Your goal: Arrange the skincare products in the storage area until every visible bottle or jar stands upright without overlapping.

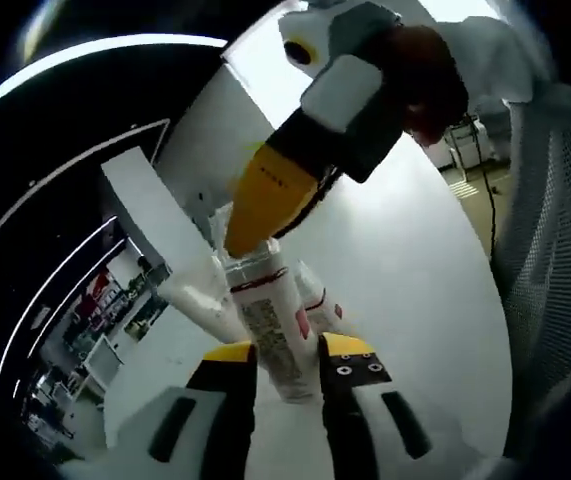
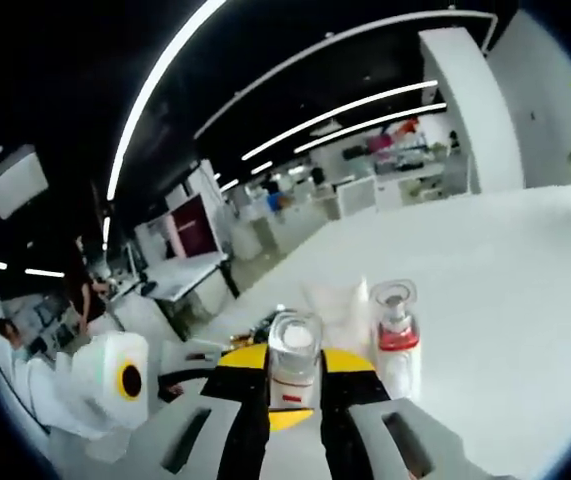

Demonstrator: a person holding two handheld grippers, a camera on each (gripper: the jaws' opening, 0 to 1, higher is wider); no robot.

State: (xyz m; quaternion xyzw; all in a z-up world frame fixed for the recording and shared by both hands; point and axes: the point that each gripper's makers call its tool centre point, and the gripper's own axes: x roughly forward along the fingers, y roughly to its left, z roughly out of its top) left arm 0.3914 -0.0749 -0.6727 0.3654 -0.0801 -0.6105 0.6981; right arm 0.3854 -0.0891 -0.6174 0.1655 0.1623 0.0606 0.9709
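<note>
White table (image 2: pixel 525 270) is seen in a big dark room with long ceiling lights, and much bare top is left on one side. A tall bottle (image 1: pixel 270 320) is held between the jaws of the left gripper (image 1: pixel 287 362), its long side running away from them. The right gripper (image 2: pixel 293 370) is closed on the bottle's clear top. A smaller bottle (image 2: pixel 397 340) stands upright just beside.

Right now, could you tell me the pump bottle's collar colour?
Red, best seen on the pump bottle in the right gripper view.
</note>
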